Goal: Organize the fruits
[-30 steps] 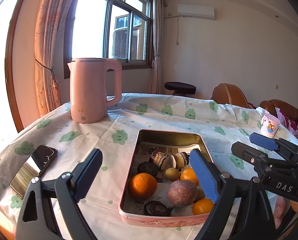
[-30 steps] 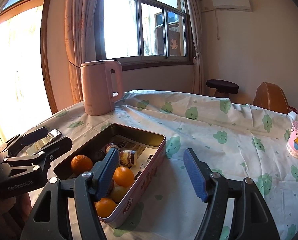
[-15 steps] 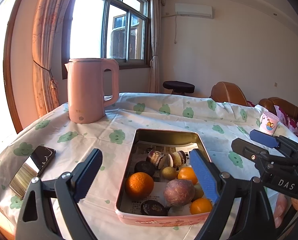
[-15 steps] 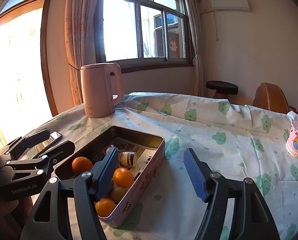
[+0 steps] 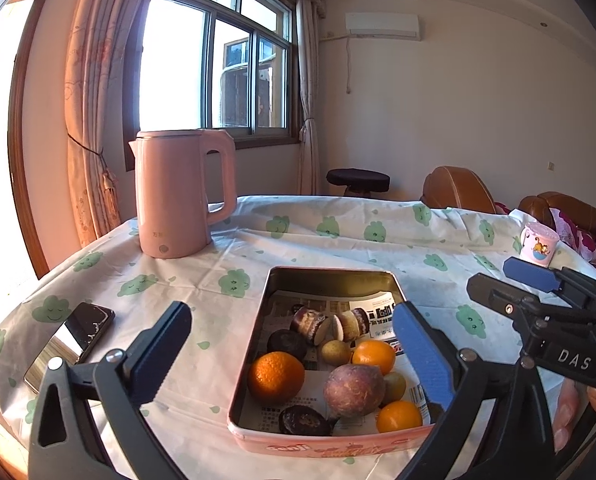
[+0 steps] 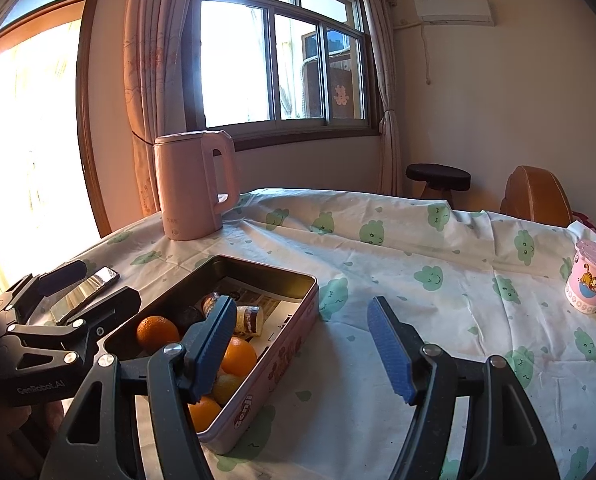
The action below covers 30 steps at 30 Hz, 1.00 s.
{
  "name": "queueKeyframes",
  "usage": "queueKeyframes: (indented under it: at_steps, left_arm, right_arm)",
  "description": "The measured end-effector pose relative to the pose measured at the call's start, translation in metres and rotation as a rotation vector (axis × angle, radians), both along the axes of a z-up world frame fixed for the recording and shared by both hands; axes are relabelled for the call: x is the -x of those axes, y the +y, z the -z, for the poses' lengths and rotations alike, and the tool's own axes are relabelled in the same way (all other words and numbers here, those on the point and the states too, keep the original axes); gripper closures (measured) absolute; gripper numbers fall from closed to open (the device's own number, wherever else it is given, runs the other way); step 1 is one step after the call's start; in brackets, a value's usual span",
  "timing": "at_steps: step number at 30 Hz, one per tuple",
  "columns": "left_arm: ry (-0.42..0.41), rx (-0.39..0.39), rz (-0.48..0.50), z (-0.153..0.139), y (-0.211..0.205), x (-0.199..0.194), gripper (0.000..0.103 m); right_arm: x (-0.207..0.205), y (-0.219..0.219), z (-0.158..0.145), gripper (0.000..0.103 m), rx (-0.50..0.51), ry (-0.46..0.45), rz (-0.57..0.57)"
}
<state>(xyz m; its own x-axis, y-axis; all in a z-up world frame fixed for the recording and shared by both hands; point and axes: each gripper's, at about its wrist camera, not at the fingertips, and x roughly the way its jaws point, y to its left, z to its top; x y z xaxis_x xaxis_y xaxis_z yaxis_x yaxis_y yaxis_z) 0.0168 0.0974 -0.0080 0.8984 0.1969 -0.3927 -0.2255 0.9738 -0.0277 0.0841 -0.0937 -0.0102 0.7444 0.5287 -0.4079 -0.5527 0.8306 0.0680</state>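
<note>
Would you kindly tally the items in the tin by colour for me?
In the tin:
Orange fruits: 3
Purple-brown fruit: 1
Yellow-green fruits: 2
Dark, nearly black pieces: 2
Cut brown-and-cream pieces: 2
Total: 10 visible; any hidden beneath cannot be counted.

Table (image 5: 337, 248) — tin (image 5: 329, 276), kettle (image 5: 178, 196), phone (image 5: 74, 340), cup (image 5: 537, 244).
</note>
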Motion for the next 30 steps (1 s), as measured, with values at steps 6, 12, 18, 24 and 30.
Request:
queueKeyframes:
  at_steps: [6,12,18,24,30]
  left_arm:
    - [-0.015,-0.026,-0.005,-0.004,-0.008,0.001,0.0]
    - [-0.022,-0.015,-0.016,-0.005,-0.009,0.0,0.0]
    - [-0.024,-0.006,-0.007,-0.005,-0.009,0.0,0.0]
    - [-0.027,-0.011,0.009,-0.004,-0.014,-0.001,0.0]
    - [-0.02,-0.028,0.031,-0.003,-0.02,0.001,0.0]
  right_arm:
    - [0.001,-0.006,-0.005,0.034,-0.01,-0.012,0.014]
    - [0.001,-0.012,-0.007,0.034,-0.016,-0.017,0.023]
    - [-0.001,-0.016,-0.006,0.034,-0.022,-0.015,0.029]
    - [-0.004,-0.023,-0.006,0.034,-0.022,-0.009,0.044]
    - [-0.012,-0.043,-0.001,0.033,0.035,0.002,0.096]
